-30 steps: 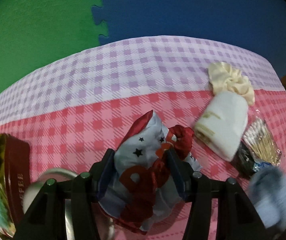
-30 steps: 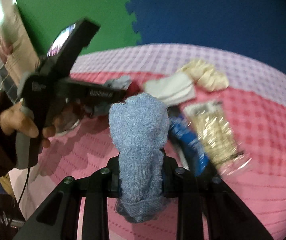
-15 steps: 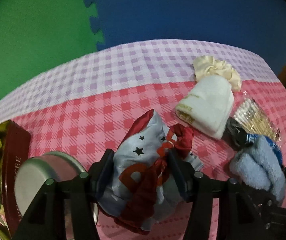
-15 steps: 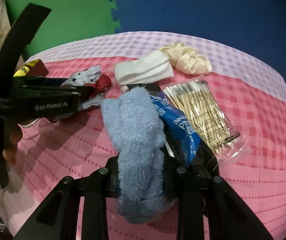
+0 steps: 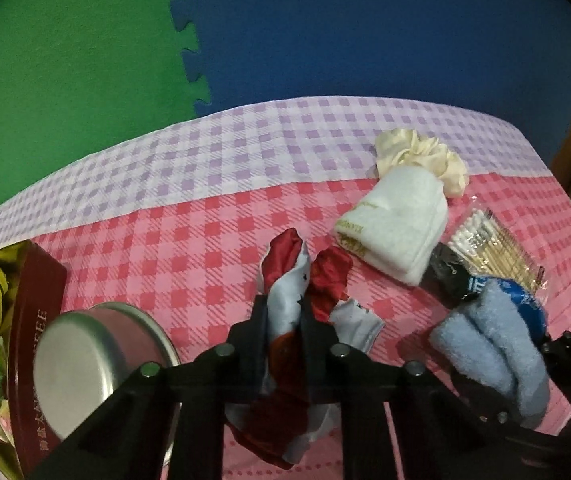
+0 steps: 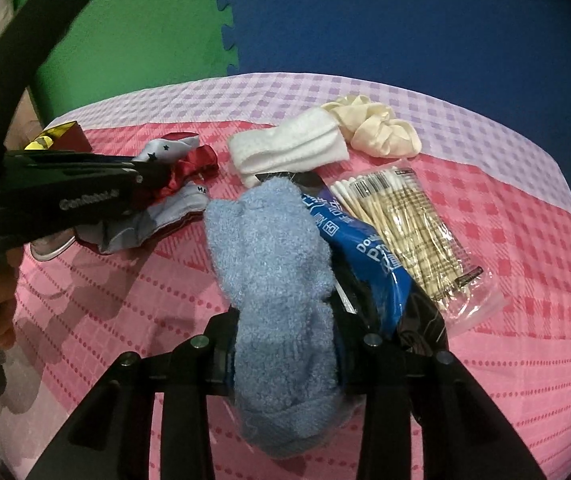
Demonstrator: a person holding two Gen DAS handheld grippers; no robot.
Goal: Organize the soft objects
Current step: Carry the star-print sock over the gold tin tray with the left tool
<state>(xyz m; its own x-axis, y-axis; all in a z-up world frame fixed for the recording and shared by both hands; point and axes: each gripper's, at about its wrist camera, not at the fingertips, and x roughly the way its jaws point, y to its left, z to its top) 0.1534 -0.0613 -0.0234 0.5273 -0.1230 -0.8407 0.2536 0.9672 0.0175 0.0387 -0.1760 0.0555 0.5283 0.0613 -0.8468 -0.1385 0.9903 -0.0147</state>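
Two soft items are in your grip at once: your left gripper has its fingers pinching the red and grey star-print cloth, and your right gripper has its fingers pinching the fluffy blue sock. Half a second ago the left fingers stood wider, with the cloth bunched loosely between them; now they have pressed in on a narrow fold, so you likely have a firm hold and can carry it to wherever you are gathering the soft things. The sock has barely shifted and sits low beside the blue packet and the bag of cotton swabs. Left of the cloth, the round metal tin and the dark red box now show more fully. Far right on the desk lie the folded white towel and, touching it, the cream scrunchie, both yet to be sorted. A pink and lilac checked cover drapes the desk; behind it stand green and blue foam mats
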